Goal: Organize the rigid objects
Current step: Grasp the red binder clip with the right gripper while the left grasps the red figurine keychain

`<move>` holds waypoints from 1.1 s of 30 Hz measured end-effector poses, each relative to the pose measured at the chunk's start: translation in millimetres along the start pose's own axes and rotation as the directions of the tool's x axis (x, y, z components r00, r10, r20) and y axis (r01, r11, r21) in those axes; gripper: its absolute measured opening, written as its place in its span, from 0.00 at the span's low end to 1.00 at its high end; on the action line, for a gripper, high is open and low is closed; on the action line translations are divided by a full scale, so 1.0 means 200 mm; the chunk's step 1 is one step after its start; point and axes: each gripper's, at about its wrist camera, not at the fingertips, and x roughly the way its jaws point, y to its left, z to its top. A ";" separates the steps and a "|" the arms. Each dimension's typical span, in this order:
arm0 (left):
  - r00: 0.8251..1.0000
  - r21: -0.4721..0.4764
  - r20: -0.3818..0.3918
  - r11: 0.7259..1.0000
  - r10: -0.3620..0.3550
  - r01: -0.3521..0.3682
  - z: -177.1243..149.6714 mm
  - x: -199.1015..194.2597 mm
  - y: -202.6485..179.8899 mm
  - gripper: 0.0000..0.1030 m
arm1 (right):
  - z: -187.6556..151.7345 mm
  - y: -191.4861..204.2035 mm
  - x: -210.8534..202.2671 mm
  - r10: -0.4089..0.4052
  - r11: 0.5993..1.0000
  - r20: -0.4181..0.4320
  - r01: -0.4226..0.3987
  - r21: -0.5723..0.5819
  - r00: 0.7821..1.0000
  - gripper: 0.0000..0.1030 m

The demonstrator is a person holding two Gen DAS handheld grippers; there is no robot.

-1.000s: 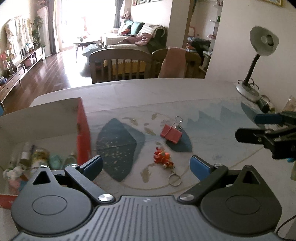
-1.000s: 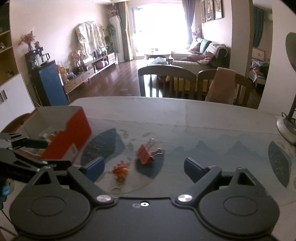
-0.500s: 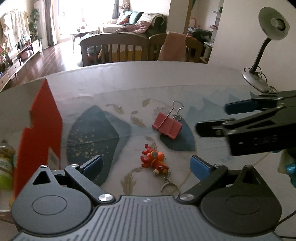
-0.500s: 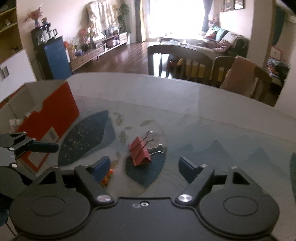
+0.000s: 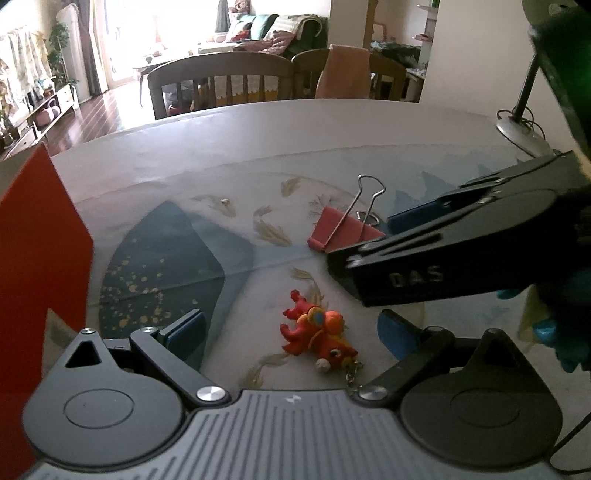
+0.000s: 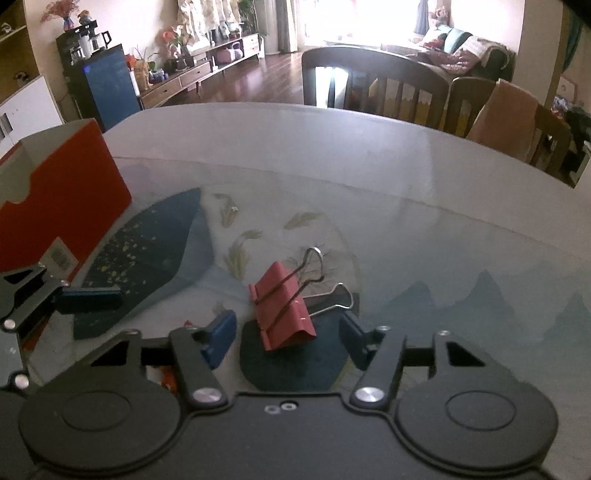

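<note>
Glossy printed tabletop: right gripper jaws closing around red metal binder clip, seemingly untouched; left gripper released.

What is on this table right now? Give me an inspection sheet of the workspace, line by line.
Surface: round table under a glossy printed cover with blue shapes, fish and mountains.
Job's things: red metal binder clip with wire handles; orange-red toy figure keychain; open red-and-white cardboard box at the table's left edge.
Clutter: nothing seen.
Grippers: left gripper open, toy keychain between its blue pads; right gripper closing, binder clip between the pads, not yet pressed.
Cables: thin cords by the grey desk lamp base.
Surroundings: wooden chairs behind the table, sofa, low cabinet.
</note>
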 end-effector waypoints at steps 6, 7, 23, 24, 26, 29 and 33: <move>1.000 0.027 0.006 1.000 0.000 0.000 -0.01 0.03 -0.02 0.84 | 0.01 0.02 0.03 -0.005 1.000 0.013 0.005 -0.013 1.000 0.45; 1.000 0.027 0.009 1.000 0.001 -0.001 -0.01 0.03 -0.02 0.84 | 0.01 0.03 0.04 -0.005 1.000 0.016 0.005 -0.021 1.000 0.43; 1.000 0.096 0.020 0.995 -0.007 0.005 -0.01 0.00 -0.12 0.37 | 0.00 0.07 0.02 -0.039 0.997 0.060 0.043 -0.063 0.997 0.32; 1.000 0.093 0.016 0.996 -0.007 0.005 -0.01 0.00 -0.12 0.37 | 0.00 0.07 0.01 -0.039 0.997 0.062 0.043 -0.062 0.997 0.31; 1.000 0.087 0.008 0.996 -0.009 0.008 -0.01 -0.01 -0.12 0.37 | -0.01 0.07 -0.01 -0.037 0.997 0.069 0.041 -0.058 0.997 0.30; 1.000 0.070 0.000 0.998 -0.007 0.007 -0.03 -0.03 -0.10 0.37 | -0.02 0.07 -0.06 -0.042 0.998 0.087 0.046 -0.052 0.995 0.29; 1.000 0.046 0.002 0.999 -0.009 0.009 -0.03 -0.09 -0.09 0.37 | -0.04 0.07 -0.14 -0.036 0.999 0.110 0.040 -0.032 0.993 0.29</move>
